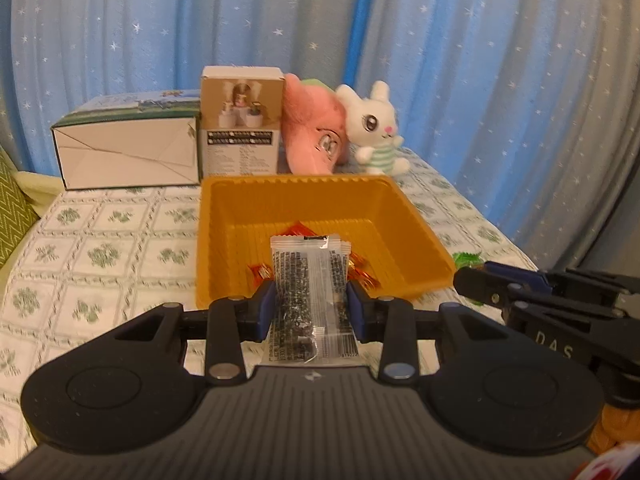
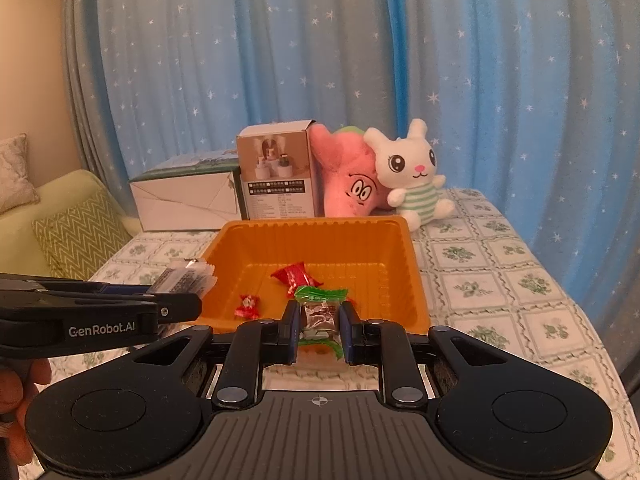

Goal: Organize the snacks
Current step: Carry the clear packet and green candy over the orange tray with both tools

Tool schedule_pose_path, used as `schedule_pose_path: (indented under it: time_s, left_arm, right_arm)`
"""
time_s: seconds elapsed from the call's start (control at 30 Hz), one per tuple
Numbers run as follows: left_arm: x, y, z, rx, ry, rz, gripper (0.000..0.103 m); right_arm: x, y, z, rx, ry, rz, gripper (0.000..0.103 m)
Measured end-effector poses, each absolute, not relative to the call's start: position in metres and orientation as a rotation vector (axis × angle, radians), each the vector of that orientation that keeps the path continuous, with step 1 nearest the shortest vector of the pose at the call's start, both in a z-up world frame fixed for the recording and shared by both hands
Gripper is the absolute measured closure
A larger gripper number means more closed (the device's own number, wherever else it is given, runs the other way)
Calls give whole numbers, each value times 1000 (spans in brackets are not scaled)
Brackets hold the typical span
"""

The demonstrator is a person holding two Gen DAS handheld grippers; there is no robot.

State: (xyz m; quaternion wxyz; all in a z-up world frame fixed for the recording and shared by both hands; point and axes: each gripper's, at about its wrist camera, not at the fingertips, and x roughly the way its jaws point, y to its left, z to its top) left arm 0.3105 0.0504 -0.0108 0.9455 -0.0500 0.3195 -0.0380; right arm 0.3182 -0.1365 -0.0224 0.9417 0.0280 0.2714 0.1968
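Note:
An orange tray (image 1: 404, 216) (image 2: 408, 264) sits on the tablecloth ahead of both grippers. My left gripper (image 1: 311, 304) is shut on a clear snack packet with black print (image 1: 308, 280), held upright at the tray's near edge; the packet also shows in the right wrist view (image 2: 186, 278). My right gripper (image 2: 319, 326) is shut on a green-wrapped candy (image 2: 320, 308), just over the tray's near rim. It shows in the left wrist view (image 1: 476, 284) with a bit of green wrapper (image 1: 466, 258). Red candies (image 2: 294, 274) (image 2: 248, 306) lie in the tray.
Behind the tray stand a white and green box (image 1: 128, 152), a tall brown box (image 1: 240, 120), a pink plush (image 1: 316, 128) and a white bunny plush (image 1: 378, 128). Blue star curtains hang behind. A green sofa with cushions (image 2: 76, 228) is at the left.

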Motion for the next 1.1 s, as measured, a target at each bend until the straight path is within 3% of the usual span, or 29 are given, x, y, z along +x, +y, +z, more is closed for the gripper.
schedule_pose_path:
  time_s: [0.57,1.1]
  left_arm:
    - [370,82,-21,-139,671,-40,69]
    - [404,93,-40,-167,709,-17,67]
  right_arm:
    - [406,-114,-41,151,608,377,82]
    - [434,-110,-58,196,648,370,82]
